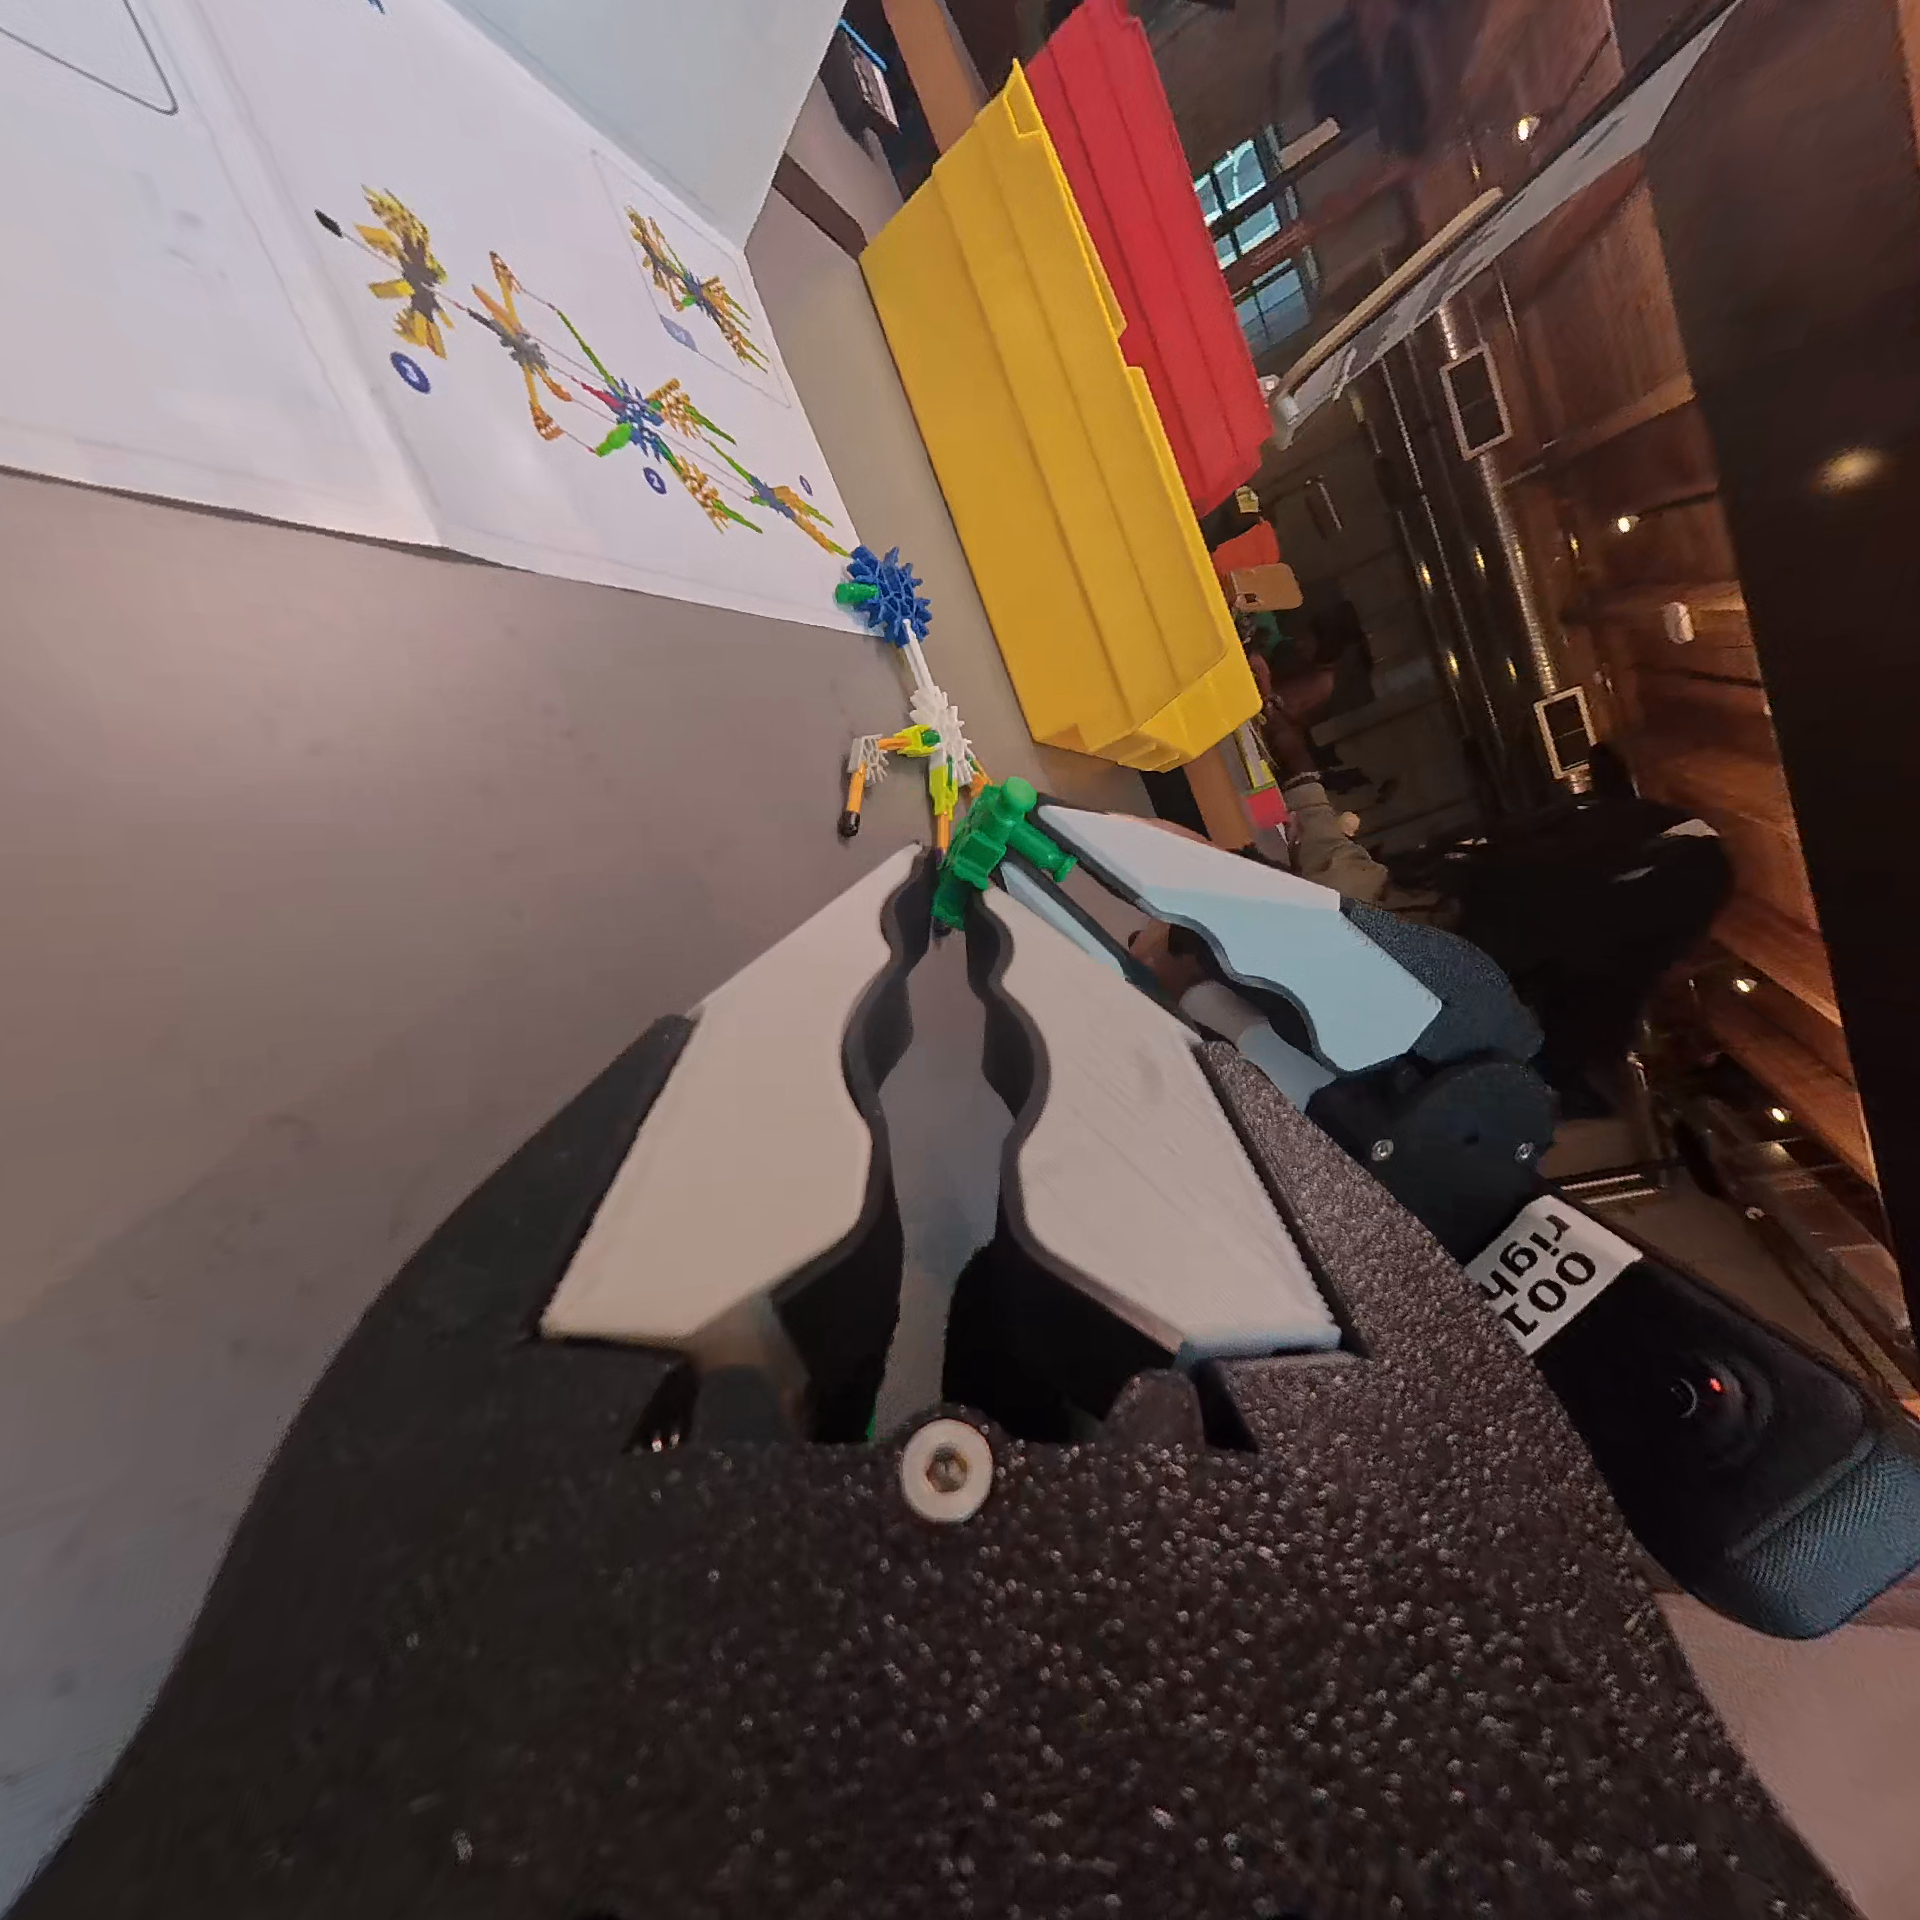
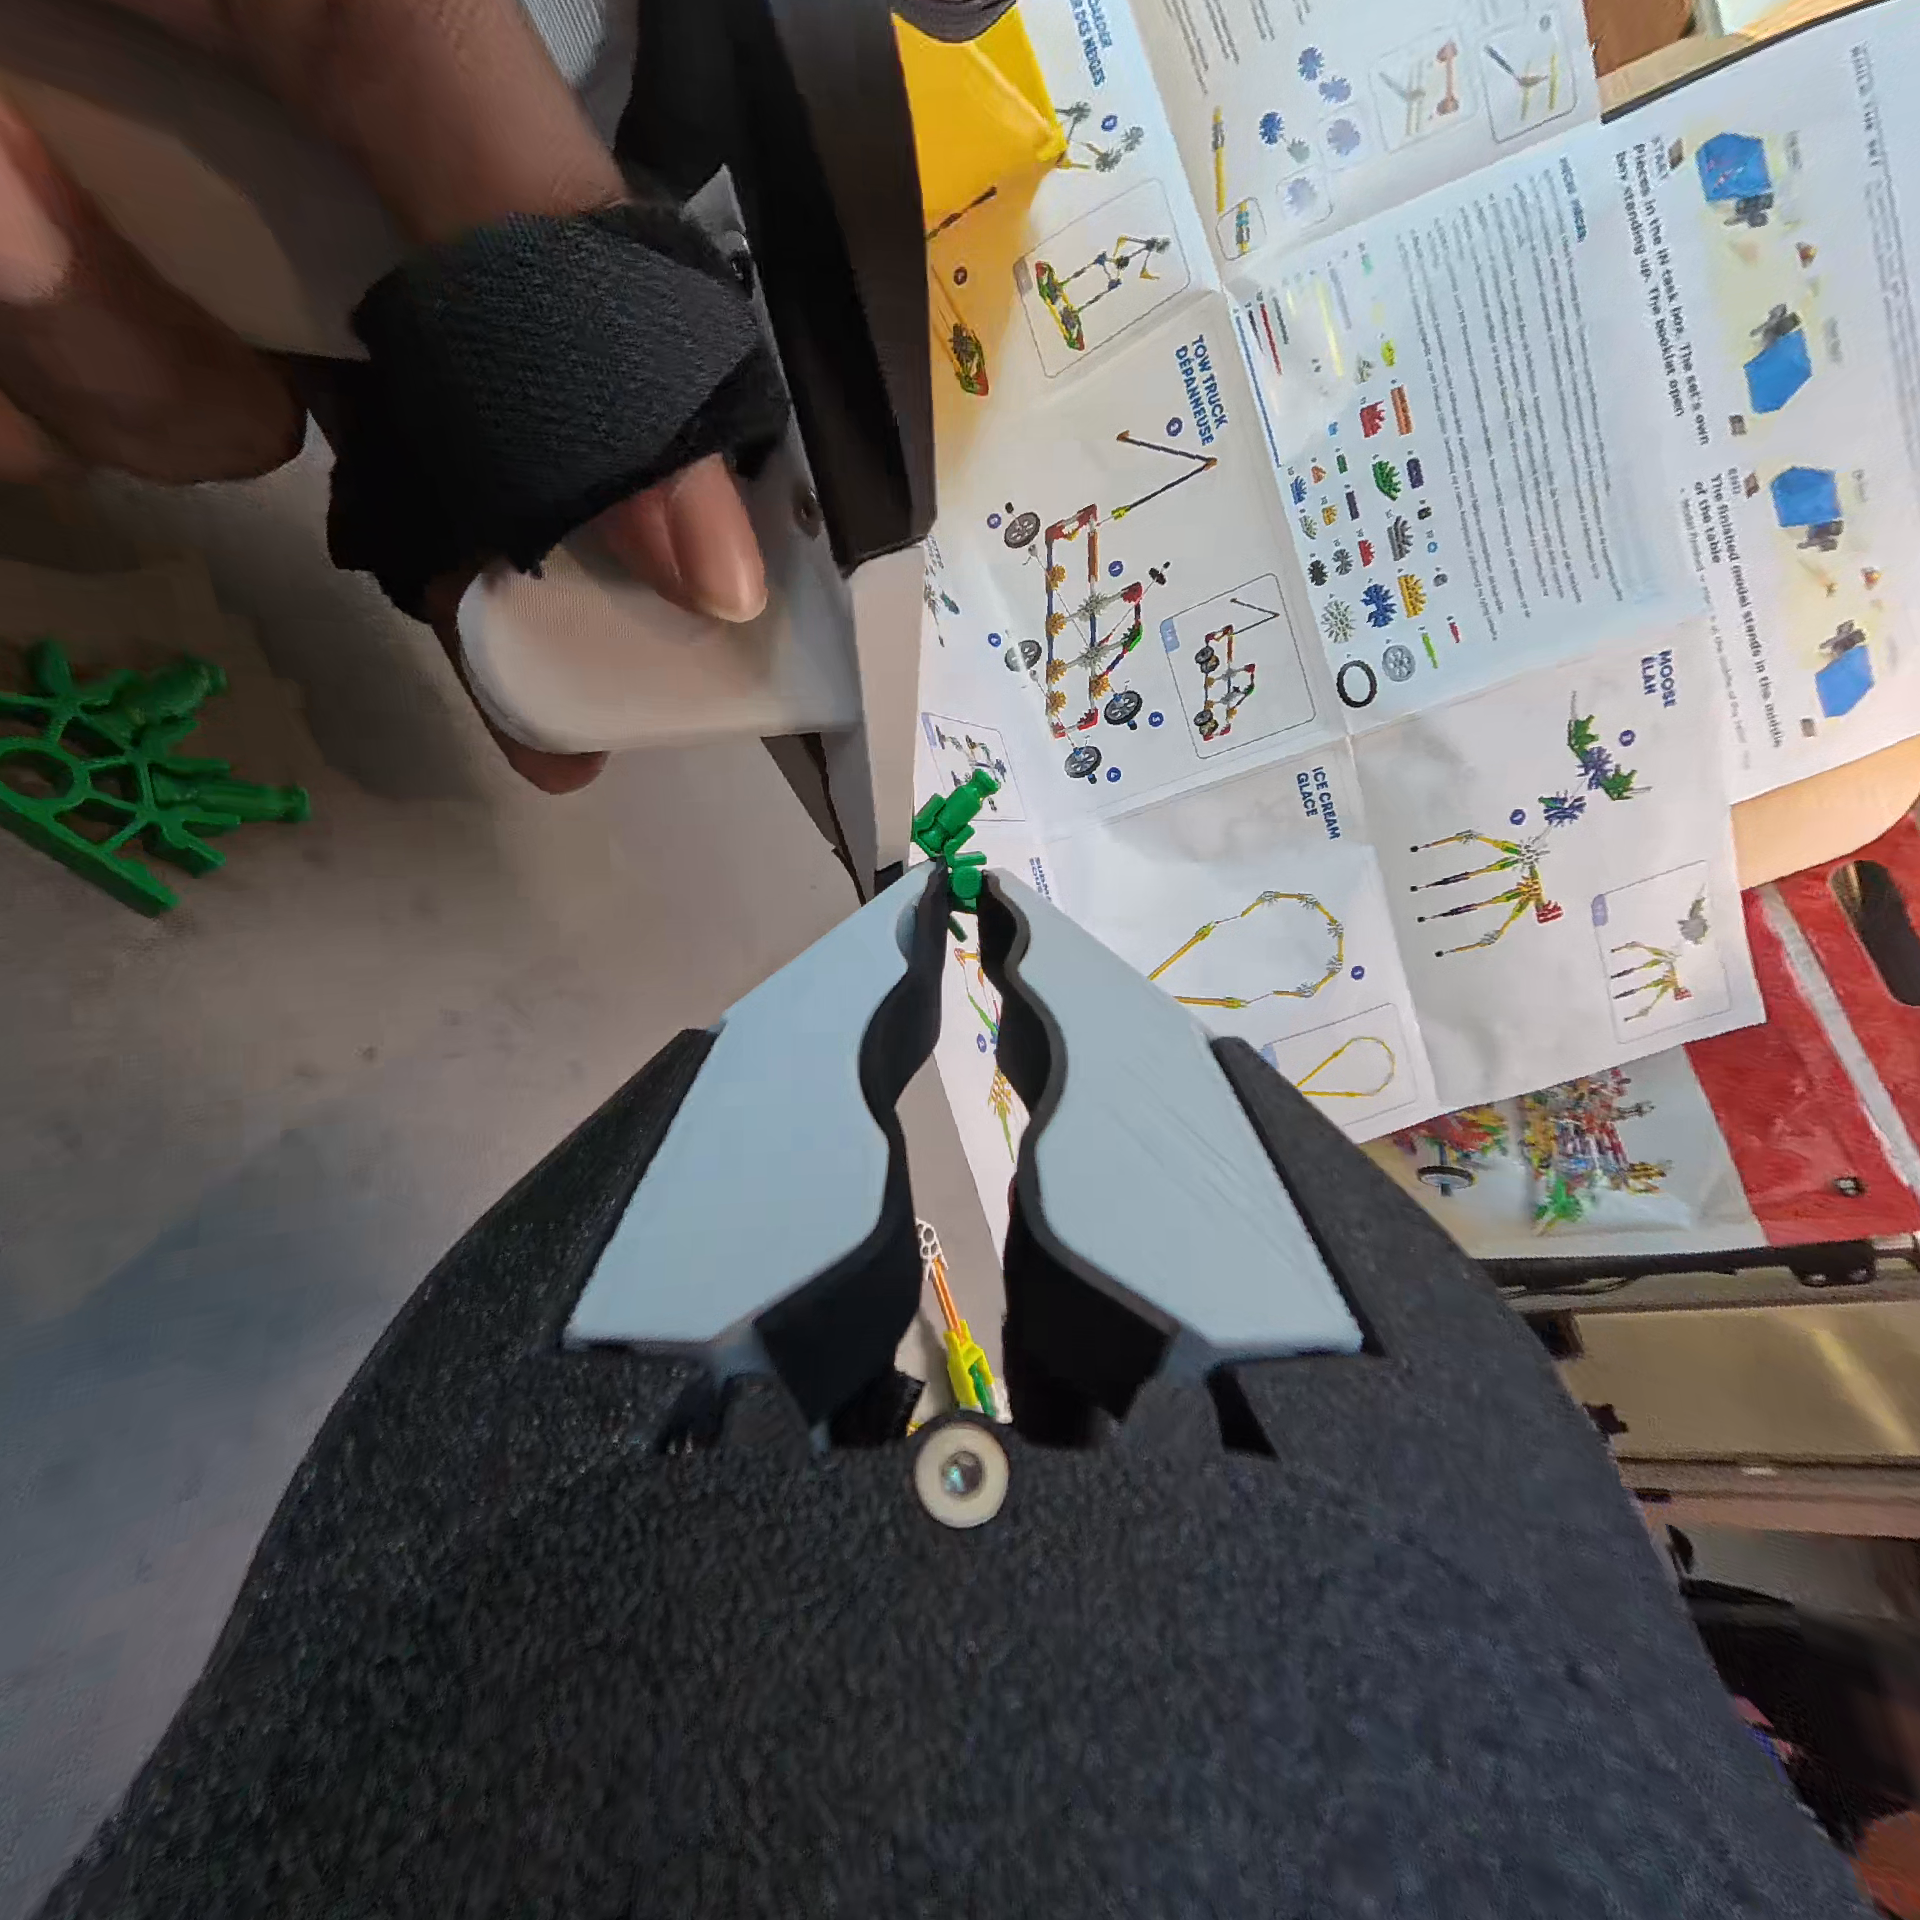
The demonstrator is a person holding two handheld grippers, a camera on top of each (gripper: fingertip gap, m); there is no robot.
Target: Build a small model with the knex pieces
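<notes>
A small green piece (image 1: 982,847), a connector with a short rod, is held above the grey table. My left gripper (image 1: 951,888) is shut on its lower end. My right gripper (image 1: 1023,847) comes in from the right and meets the piece at the same spot. In the right wrist view my right gripper (image 2: 961,883) is shut on the green piece (image 2: 951,821). One of the left gripper's fingers (image 2: 888,727) comes down from above and touches it. A hand (image 2: 675,561) with a black strap holds that gripper.
A partial model lies on the table: a blue connector (image 1: 888,597), a white connector (image 1: 940,727), yellow and orange rods. Behind it stand a yellow bin (image 1: 1049,447) and a red bin (image 1: 1143,260). There are also instruction sheets (image 2: 1351,520), green connectors (image 2: 104,769) and a bag of parts (image 2: 1558,1153).
</notes>
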